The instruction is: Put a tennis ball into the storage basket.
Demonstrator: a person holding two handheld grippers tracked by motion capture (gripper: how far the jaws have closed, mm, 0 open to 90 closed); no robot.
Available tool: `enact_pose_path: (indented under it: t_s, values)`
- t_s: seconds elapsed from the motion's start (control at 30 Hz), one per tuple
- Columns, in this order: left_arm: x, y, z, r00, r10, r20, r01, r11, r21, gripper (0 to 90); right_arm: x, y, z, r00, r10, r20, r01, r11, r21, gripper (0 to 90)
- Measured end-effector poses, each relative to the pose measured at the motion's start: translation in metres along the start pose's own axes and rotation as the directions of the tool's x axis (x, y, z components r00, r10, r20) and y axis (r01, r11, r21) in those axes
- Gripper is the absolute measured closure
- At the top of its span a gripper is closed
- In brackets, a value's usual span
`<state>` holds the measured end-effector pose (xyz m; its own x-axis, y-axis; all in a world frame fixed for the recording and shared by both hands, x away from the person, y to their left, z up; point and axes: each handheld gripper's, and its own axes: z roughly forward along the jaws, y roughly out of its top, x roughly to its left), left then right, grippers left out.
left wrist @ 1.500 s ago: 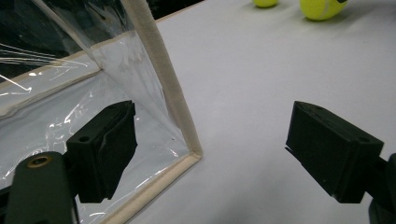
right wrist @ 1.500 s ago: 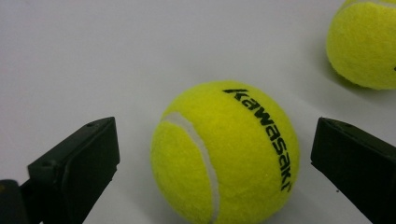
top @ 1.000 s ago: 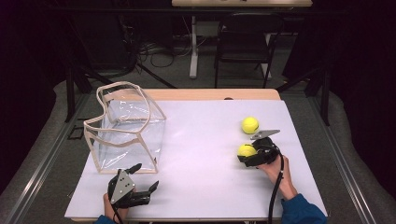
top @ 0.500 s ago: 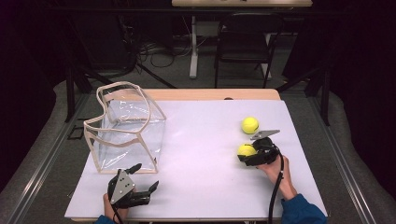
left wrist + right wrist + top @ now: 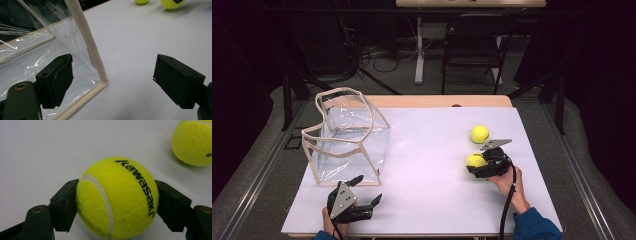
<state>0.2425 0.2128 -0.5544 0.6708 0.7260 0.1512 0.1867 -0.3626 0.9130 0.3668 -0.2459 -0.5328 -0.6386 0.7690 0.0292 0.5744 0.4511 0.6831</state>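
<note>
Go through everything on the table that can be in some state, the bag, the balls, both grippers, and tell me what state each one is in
Clear bag: standing upright on the table, top open, nothing visible inside.
Held tennis ball: clamped between the right gripper's jaws, low at the table surface.
Other tennis ball: loose on the table, apart from the gripper.
Right gripper: shut on the ball.
Left gripper: jaws wide open, one either side of the bag's near corner, gripping nothing.

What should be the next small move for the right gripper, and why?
Probably lift the ball straight up off the table. The right gripper has just closed, and its pads press both sides of the ball, which seems to rest on the table. The clear bag stands open at the far left, and the left gripper waits open beside it.
</note>
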Motion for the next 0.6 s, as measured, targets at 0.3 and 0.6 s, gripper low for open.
enact_pose_path:
  t_s: [0.3,0.6]
  values:
    - [0.0001,0.0,0.0,1.0,0.0,0.0,0.0,1.0,0.0,16.0,0.0032,0.0018,-0.0033,0.9999,-0.013,0.002,0.013,0.9999,-0.005,25.3]
    - [0.0001,0.0,0.0,1.0,0.0,-0.001,0.0,1.0,0.0,16.0,0.0082,0.0041,-0.0065,0.9996,-0.03,-0.001,0.03,0.9995,-0.01,25.4]
